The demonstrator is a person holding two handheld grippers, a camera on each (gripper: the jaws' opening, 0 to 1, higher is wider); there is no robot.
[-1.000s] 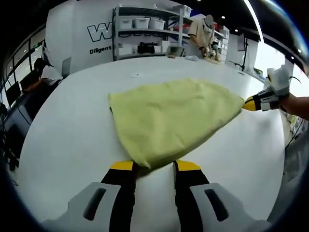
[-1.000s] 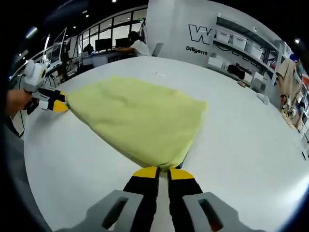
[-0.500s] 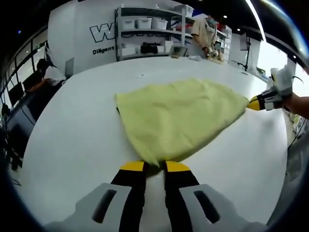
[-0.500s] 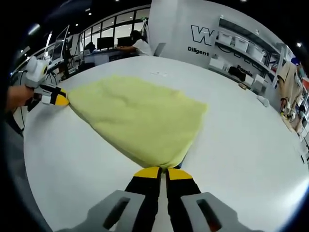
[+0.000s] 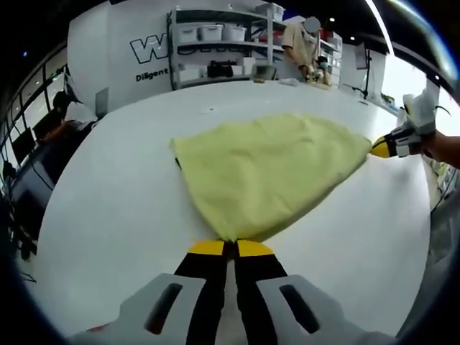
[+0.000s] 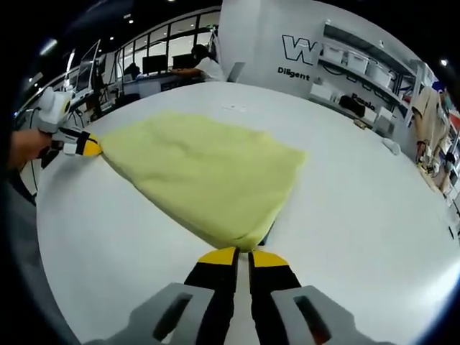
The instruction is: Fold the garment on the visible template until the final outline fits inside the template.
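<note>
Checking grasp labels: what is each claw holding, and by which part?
Both hold the yellow garment: left claw shut on its near corner, right claw shut on the opposite corner, cloth spread on the white table.

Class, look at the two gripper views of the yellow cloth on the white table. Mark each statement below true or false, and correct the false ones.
1. The pale yellow cloth garment lies on a round white table. True.
2. The left gripper has its jaws wide open, clear of the cloth. False: its jaws are closed together on a corner of the garment.
3. The right gripper is shut on another corner of the garment. True.
4. The garment is red with blue stripes. False: it is plain pale yellow.
5. White shelving with storage boxes stands beyond the table. True.
6. The garment hangs over the table's edge. False: it rests wholly on the tabletop.
</note>
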